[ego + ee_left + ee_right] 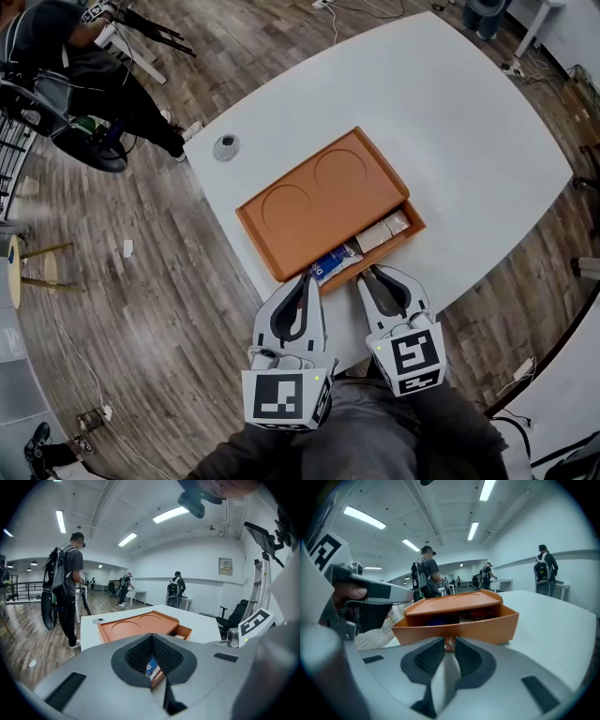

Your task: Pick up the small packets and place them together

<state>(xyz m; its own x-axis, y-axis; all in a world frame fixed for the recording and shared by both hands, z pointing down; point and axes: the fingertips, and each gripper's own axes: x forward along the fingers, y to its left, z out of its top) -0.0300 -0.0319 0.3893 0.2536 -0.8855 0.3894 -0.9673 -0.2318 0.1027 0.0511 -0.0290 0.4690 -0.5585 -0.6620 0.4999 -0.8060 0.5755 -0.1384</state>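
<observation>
Between the jaws of your right gripper sits the little knob on the front of the orange drawer. The jaws are nearly closed and pinch that knob from both sides. This gripper points forward and tips down a bit toward the drawer front.

Your left gripper is just beside it, on the left. Its two tips are pressed together and hold nothing. Through the gap lower down between its curved fingers you can see a blue packet and the drawer's edge. From the head view, the left gripper points at the near left corner of the drawer, and the right gripper meets the drawer's front wall. Both are low, side by side, close to your body, and tipped down a bit. Their marker cubes face up at you.

The drawer is pulled out of the orange box. The small packets lie inside it: the blue packet at the left end and pale packets at the right end.

The box sits on a white table. A small round silver thing lies on the table near its far left corner.
</observation>
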